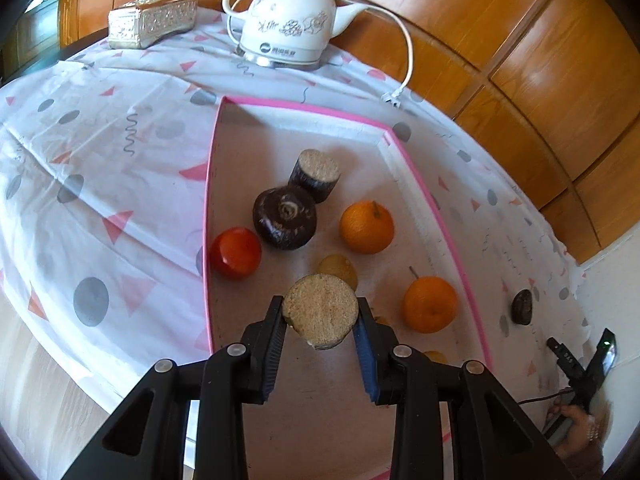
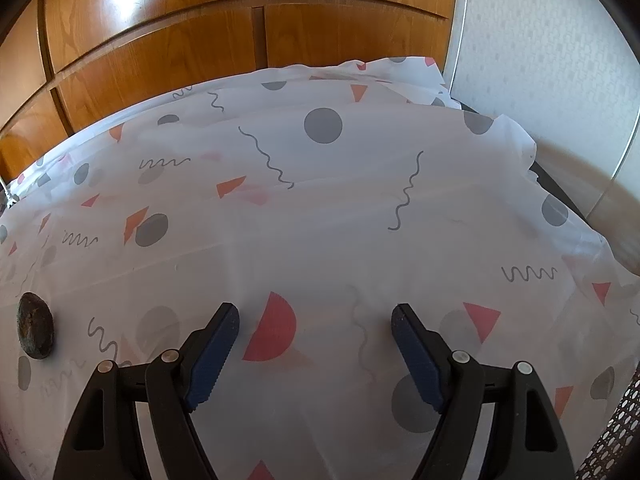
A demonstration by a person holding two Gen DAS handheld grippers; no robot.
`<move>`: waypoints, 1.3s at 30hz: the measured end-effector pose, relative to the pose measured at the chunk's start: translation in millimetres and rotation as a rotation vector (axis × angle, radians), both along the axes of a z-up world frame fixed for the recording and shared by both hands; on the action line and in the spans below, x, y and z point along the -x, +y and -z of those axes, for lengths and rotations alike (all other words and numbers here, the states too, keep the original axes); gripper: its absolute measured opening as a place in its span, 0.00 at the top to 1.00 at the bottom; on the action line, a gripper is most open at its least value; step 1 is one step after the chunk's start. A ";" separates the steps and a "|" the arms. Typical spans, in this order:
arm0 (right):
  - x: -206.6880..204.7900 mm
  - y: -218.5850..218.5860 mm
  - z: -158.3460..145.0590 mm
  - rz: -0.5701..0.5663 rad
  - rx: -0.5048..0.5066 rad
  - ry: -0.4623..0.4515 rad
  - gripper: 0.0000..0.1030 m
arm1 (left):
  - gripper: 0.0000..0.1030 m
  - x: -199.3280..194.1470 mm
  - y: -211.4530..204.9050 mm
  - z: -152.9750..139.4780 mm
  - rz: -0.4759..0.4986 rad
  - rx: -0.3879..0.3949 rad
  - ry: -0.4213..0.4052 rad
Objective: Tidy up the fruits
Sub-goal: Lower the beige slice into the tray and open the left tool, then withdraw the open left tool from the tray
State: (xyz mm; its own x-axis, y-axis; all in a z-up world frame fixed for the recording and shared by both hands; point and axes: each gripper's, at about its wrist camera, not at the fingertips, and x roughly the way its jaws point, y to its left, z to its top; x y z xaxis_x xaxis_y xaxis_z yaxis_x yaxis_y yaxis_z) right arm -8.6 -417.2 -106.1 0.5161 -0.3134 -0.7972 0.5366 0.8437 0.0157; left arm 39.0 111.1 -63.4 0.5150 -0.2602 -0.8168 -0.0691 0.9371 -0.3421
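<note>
My left gripper (image 1: 320,301) is shut on a short cane piece (image 1: 320,314) with dark skin and a beige cut face, held over the near part of a pink-rimmed tray (image 1: 304,106). In the tray lie a second cane piece (image 1: 317,174), a dark round bulb (image 1: 285,217), a red fruit (image 1: 235,253), two oranges (image 1: 366,227) (image 1: 429,304) and a yellowish fruit (image 1: 338,268) partly hidden behind the held piece. A small dark fruit (image 2: 35,325) (image 1: 522,306) sits on the cloth outside the tray. My right gripper (image 2: 315,316) hovers open over bare cloth, to the right of that fruit.
A white patterned cloth (image 1: 100,168) covers the table. At the back stand a white kettle (image 1: 290,20) with its cord (image 1: 408,60) and a tissue box (image 1: 154,20). Wooden panelling (image 2: 160,40) runs behind. A hand (image 1: 580,428) holds the right gripper (image 1: 584,350).
</note>
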 end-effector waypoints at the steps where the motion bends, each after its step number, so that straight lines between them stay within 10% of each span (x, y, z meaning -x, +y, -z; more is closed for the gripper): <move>1: 0.0 0.0 0.0 0.001 0.000 0.000 0.23 | 0.68 -0.5 0.3 0.7 -0.005 -0.015 0.000; 27: -0.3 0.7 -2.4 0.007 -0.025 0.011 0.23 | 0.62 9.3 -13.7 -32.5 -0.038 -0.137 -0.128; 39: -9.3 44.3 -19.2 -0.158 -0.082 -0.031 0.25 | 0.62 16.7 -29.0 -38.6 -0.008 -0.133 -0.132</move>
State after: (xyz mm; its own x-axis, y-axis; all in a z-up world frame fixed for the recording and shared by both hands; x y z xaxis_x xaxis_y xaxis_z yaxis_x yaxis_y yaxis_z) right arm 0.8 -372.9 -86.9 0.5787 -0.1606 -0.7996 0.3956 0.9126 0.1030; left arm 22.3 82.1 -24.8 0.6220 -0.1497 -0.7686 -0.0396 0.9743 -0.2218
